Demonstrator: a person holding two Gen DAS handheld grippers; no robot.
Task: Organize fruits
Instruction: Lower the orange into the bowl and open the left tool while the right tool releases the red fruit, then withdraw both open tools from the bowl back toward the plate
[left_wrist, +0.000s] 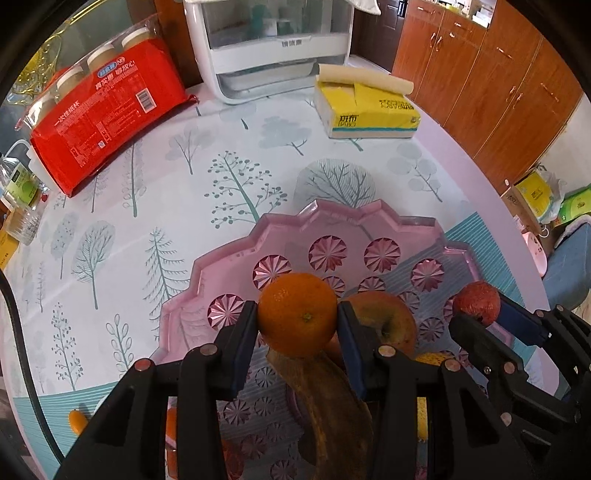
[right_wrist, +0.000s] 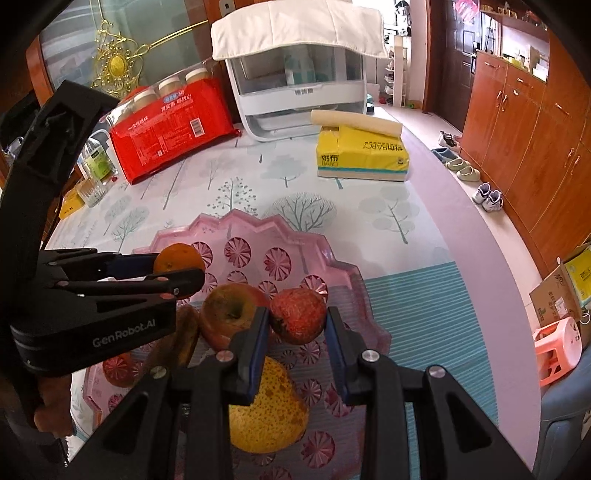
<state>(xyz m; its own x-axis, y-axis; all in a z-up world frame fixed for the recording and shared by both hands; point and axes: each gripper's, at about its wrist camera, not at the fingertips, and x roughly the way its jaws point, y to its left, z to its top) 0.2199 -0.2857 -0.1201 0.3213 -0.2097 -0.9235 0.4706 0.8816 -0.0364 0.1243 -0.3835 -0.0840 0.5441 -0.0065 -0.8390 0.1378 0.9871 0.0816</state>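
My left gripper (left_wrist: 297, 315) is shut on an orange (left_wrist: 297, 314) and holds it above the pink scalloped tray (left_wrist: 207, 269). My right gripper (right_wrist: 297, 321) is shut on a small red fruit (right_wrist: 298, 315) over the same tray (right_wrist: 177, 234); that fruit also shows in the left wrist view (left_wrist: 476, 302). In the tray lie a brownish apple (right_wrist: 231, 312), a spotted yellow pear (right_wrist: 267, 410), a browned banana (left_wrist: 332, 410) and another red fruit (right_wrist: 118, 369). The left gripper with the orange (right_wrist: 179, 260) shows at the left of the right wrist view.
On the tree-print tablecloth stand a red pack of paper cups (left_wrist: 107, 118), a yellow tissue pack (left_wrist: 369, 110) with a roll on top, and a white appliance (left_wrist: 273, 48) at the back. Bottles and a glass (right_wrist: 90, 190) stand at the left. The table edge curves on the right.
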